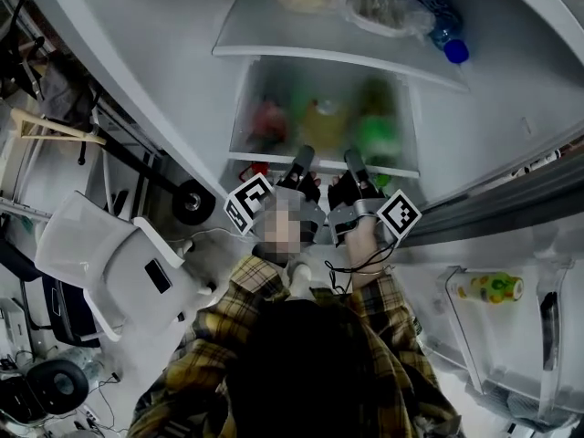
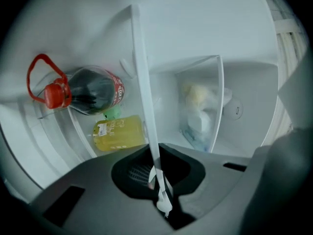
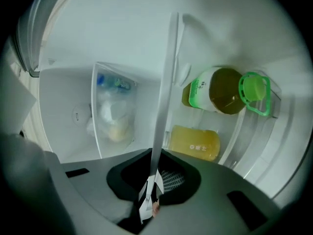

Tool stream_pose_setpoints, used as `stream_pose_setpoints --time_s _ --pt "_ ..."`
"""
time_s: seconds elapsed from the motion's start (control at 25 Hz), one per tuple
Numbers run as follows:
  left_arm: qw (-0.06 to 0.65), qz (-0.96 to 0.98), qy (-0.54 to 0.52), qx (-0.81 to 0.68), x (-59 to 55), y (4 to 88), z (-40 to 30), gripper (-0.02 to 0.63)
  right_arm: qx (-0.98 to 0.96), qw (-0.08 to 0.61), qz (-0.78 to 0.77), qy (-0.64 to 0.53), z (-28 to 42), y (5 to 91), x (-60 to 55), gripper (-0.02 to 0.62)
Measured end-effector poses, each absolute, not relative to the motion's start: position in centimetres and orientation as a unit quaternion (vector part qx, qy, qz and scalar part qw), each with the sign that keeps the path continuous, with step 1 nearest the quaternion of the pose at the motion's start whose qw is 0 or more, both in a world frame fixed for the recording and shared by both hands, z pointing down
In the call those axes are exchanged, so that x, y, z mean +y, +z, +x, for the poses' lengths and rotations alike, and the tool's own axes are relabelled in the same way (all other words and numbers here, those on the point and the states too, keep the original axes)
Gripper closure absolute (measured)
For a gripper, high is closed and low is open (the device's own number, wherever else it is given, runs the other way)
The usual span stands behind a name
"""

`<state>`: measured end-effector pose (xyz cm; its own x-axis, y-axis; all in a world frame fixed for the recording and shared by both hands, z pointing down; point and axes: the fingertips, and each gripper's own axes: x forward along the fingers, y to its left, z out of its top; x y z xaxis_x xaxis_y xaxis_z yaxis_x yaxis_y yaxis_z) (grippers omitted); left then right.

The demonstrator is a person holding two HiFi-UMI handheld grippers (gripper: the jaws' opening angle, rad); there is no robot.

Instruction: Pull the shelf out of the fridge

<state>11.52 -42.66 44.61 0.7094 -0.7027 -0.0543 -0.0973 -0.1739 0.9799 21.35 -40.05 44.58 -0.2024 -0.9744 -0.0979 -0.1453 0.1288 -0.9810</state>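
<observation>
The fridge shelf (image 1: 251,158) is a glass plate with a white front strip, low in the open fridge. My left gripper (image 1: 302,159) and right gripper (image 1: 353,160) reach side by side onto that front strip, both pointing level into the fridge. In the left gripper view the white strip (image 2: 145,92) runs between the jaws of the left gripper (image 2: 159,180), which are shut on it. The right gripper (image 3: 152,182) clamps the same strip (image 3: 165,92) in the same way.
Under the shelf lie a red-capped dark bottle (image 2: 93,89), a yellow bottle (image 2: 120,133) and a green-capped bottle (image 3: 220,89). A higher shelf (image 1: 274,39) carries bags and a blue-capped bottle (image 1: 447,35). A white chair (image 1: 109,263) stands left; the open door rack (image 1: 493,287) is right.
</observation>
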Motion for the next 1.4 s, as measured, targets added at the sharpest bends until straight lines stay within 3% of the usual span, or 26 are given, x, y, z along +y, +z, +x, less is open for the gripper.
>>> stream_pose_setpoints --time_s 1.4 --pt "0.605 0.703 -0.231 -0.294 -41.1 46.3 11.3 0.577 0.610 0.397 -0.477 -0.492 21.1 46.2 -38.7 0.555"
